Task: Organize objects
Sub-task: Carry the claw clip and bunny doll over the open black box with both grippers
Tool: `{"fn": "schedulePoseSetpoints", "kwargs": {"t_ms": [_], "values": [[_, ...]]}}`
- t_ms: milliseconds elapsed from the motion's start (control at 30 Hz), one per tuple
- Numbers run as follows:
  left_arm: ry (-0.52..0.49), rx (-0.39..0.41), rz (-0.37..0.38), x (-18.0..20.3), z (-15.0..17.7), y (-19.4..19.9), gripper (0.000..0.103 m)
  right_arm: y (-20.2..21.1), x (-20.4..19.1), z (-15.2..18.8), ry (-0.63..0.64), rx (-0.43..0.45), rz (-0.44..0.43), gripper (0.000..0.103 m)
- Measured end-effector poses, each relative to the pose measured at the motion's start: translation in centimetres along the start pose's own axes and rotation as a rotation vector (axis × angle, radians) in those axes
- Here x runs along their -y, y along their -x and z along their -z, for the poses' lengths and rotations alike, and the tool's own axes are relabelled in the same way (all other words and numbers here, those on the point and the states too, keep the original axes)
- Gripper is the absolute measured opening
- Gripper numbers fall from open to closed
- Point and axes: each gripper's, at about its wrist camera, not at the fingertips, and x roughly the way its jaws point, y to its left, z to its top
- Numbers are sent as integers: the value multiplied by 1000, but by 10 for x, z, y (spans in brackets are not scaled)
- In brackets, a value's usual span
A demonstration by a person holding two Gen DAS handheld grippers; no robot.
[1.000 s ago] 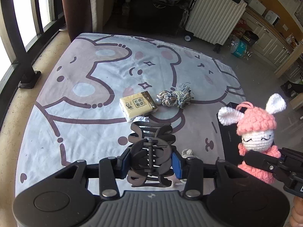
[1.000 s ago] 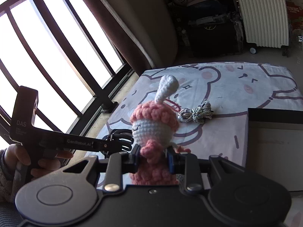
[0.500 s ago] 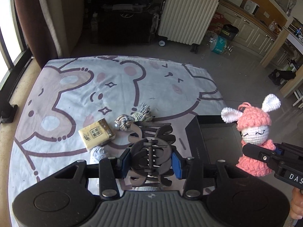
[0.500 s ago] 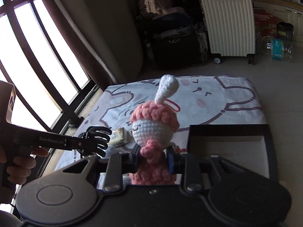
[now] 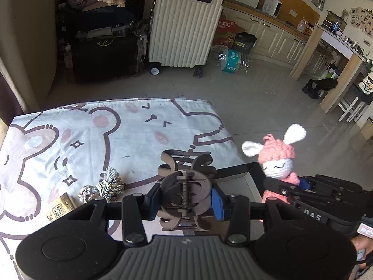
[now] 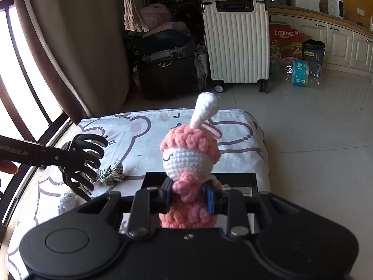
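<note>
My left gripper [image 5: 185, 197] is shut on a black hair claw clip [image 5: 186, 170], held above the near edge of the bear-print cloth [image 5: 93, 140]. The same clip [image 6: 84, 161] shows at the left of the right wrist view. My right gripper [image 6: 188, 194] is shut on a pink crocheted bunny doll [image 6: 190, 156], upright, over a black open box [image 6: 200, 177]. The doll [image 5: 278, 161] appears at the right in the left wrist view, above the box [image 5: 235, 170]. A grey twisted rope [image 5: 105, 186] and a yellow packet [image 5: 58, 208] lie on the cloth.
A white suitcase [image 5: 184, 25], dark bags [image 5: 102, 44] and water bottle packs [image 5: 233, 58] stand on the tiled floor beyond the cloth. A small blue-grey knitted piece [image 6: 67, 201] lies on the cloth near the left gripper. Window bars [image 6: 23, 81] run along the left.
Both grippers have swung to the right with their loads, away from the window. The black box has come under the doll, and the rope and packet have slid to the left in the left wrist view.
</note>
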Motion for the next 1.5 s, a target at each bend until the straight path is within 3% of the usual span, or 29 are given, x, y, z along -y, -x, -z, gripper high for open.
{"fn": "schedulePoseSetpoints", "kwargs": {"t_ms": [233, 300, 500, 767, 867, 1067, 1233, 1500], "values": [[17, -11, 22, 16, 2, -17, 46, -47, 27, 15, -49, 111, 21, 29], [23, -23, 23, 17, 4, -23, 46, -64, 33, 27, -60, 106, 48, 29], [46, -45, 47, 24, 9, -42, 46, -77, 42, 51, -19, -43, 70, 29], [59, -101, 114, 50, 28, -68, 46, -70, 47, 60, -112, -347, 37, 29], [88, -142, 127, 55, 35, -81, 46, -68, 52, 63, -138, -388, 10, 29], [141, -196, 115, 57, 50, -104, 46, -62, 51, 62, -134, -385, 71, 35], [179, -231, 96, 58, 57, -119, 46, -46, 50, 51, -106, -320, 91, 43], [255, -248, 90, 60, 64, -134, 46, -33, 50, 40, -94, -288, 79, 22]]}}
